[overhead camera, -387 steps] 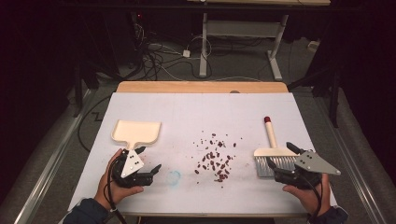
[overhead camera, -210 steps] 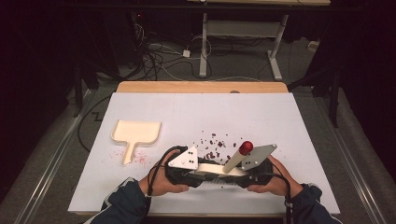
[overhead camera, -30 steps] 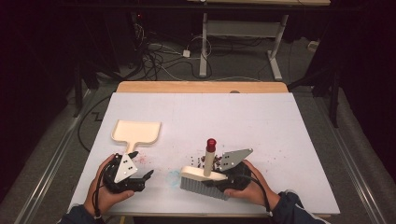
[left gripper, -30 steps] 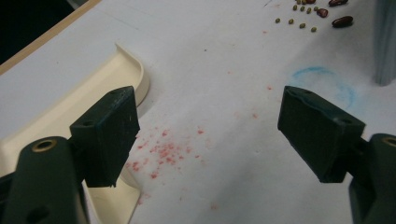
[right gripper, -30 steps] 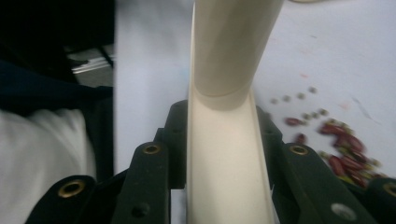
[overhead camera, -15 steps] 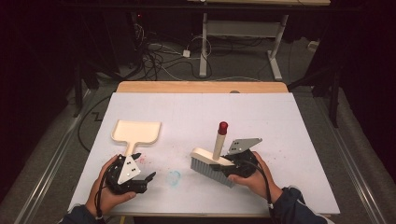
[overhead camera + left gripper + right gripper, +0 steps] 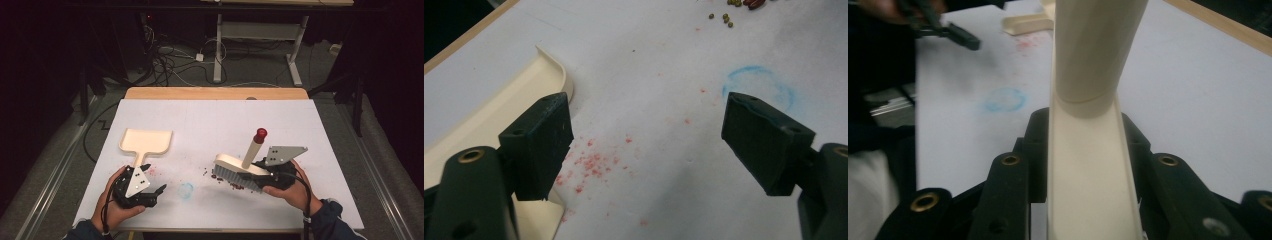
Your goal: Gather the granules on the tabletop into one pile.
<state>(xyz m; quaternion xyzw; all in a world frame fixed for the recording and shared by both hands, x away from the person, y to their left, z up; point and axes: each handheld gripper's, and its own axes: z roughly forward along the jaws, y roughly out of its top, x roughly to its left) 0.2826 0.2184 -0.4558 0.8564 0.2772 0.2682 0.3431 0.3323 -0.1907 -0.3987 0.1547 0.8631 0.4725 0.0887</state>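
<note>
Sweeping step, brush in hand. My right tongs [image 7: 257,175] are clenched on the back of the cream brush [image 7: 240,167]; the right gripper view shows the brush's body [image 7: 1088,175] squeezed between both jaws, its round handle rising straight ahead. In the high view the brush stands on the white surface [image 7: 210,120] right of centre, bristles down, its red-capped handle tilted up and away from me. A few dark beans [image 7: 235,185] lie at the foot of the bristles, and I cannot tell how many more sit hidden under the head.

My left tongs [image 7: 152,190] are released and hold nothing: the left gripper view shows the two pads [image 7: 546,142] well apart over bare surface, above a scatter of red specks [image 7: 591,162] and beside a faint blue ring [image 7: 759,87]. The cream dustpan [image 7: 146,142] lies flat just beyond these tongs, its handle pointing toward them, well apart from the brush.

I judge the gathering to be under way, with the pan not yet in play. The next move calls for my left tongs to grasp the dustpan's handle and set its lip against the beans, while the brush keeps its bristles down to push them in.
</note>
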